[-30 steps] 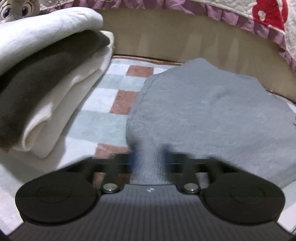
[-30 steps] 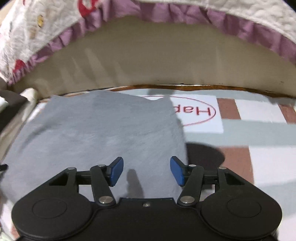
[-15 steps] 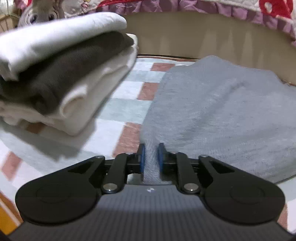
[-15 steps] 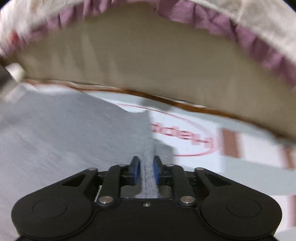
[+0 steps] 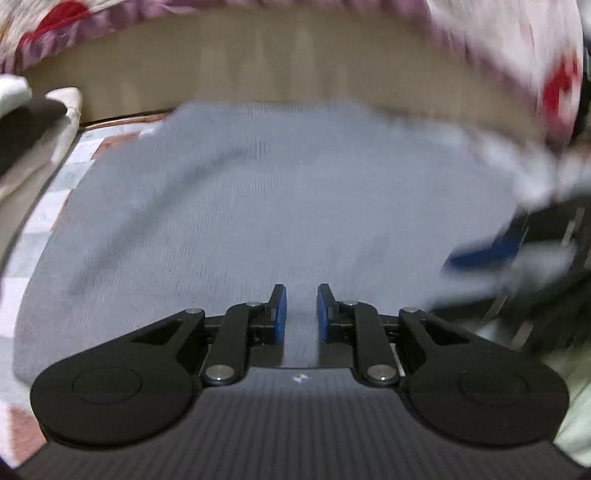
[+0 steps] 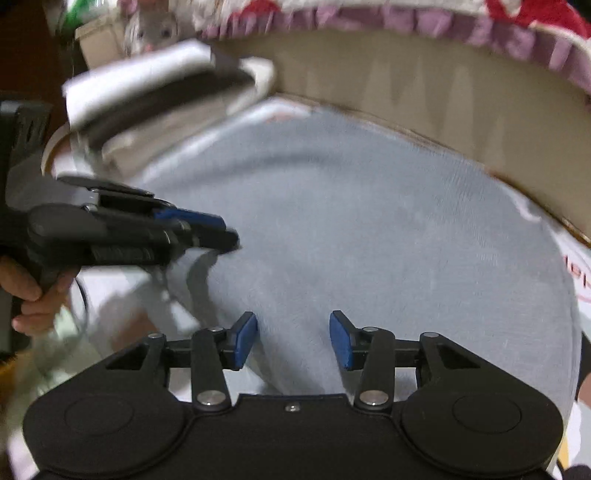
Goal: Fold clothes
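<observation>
Our left gripper now has its blue pads a narrow gap apart, with grey cloth showing between them but, as far as we can tell, no longer pinched; half a second ago those pads were pressed tight on a ridge of that cloth. Our right gripper has its jaws spread wide over the near edge, where half a second ago they too were clamped on a fold. So we have just let go with both claws, and we read that as one fold carried over and laid down. The grey garment lies flat on the checked mat in front of both grippers, filling most of each view, a long soft crease running across its left part in the left wrist view. In the right wrist view our left gripper sits at the garment's left edge, touching or just above it; motion blur hides which. Beyond, the stack of folded clothes, white and dark layers, rests to the left beside the garment, against the beige bed side under a frilled purple quilt. We judge the garment still wants another fold or a move onto the stack.
</observation>
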